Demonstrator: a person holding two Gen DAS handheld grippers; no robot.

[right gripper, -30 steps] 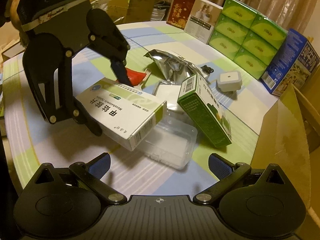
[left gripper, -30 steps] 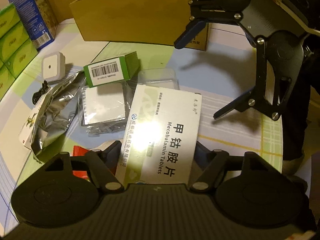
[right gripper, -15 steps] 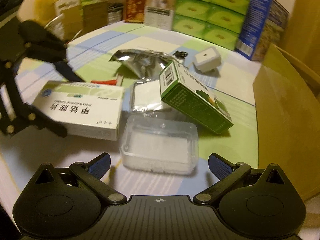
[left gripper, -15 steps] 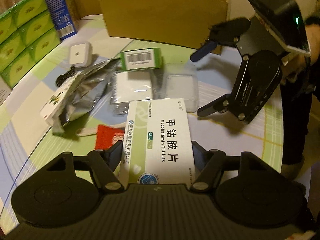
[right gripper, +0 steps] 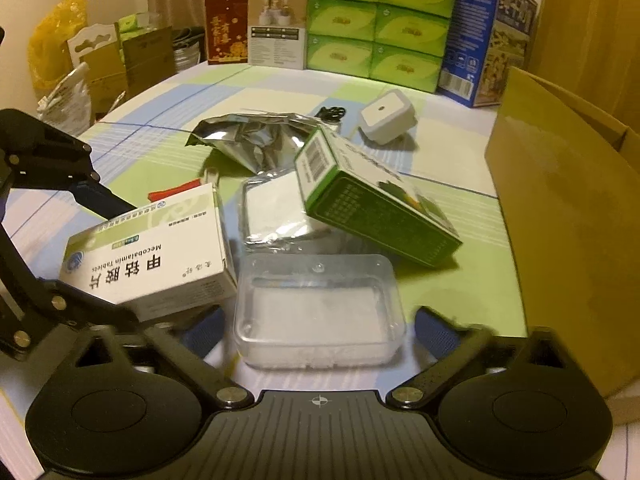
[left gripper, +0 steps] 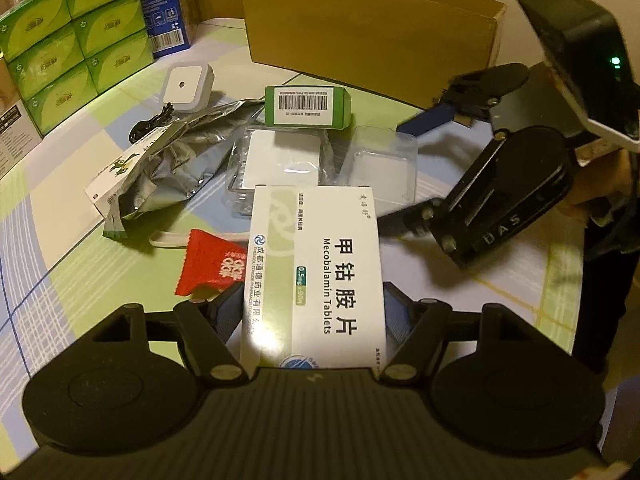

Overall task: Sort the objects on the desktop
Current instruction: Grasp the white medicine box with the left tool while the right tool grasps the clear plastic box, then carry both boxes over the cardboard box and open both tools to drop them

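Right hand-held gripper (right gripper: 318, 326) jaws wide either side of clear plastic tray (right gripper: 318, 312), white tablet box (right gripper: 148, 254) just left, green box (right gripper: 372, 204) beyond, cardboard box (right gripper: 568, 216) far right.

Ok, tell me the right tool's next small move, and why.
Probably close the right tool on the clear plastic box: its open fingers already sit either side of the box on the table, while the left tool grips the tablet box.

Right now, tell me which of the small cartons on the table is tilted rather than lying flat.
The green barcode carton: one end is propped on the clear packet, the other down on the table. The white Mecobalamin carton is clamped in the left gripper.
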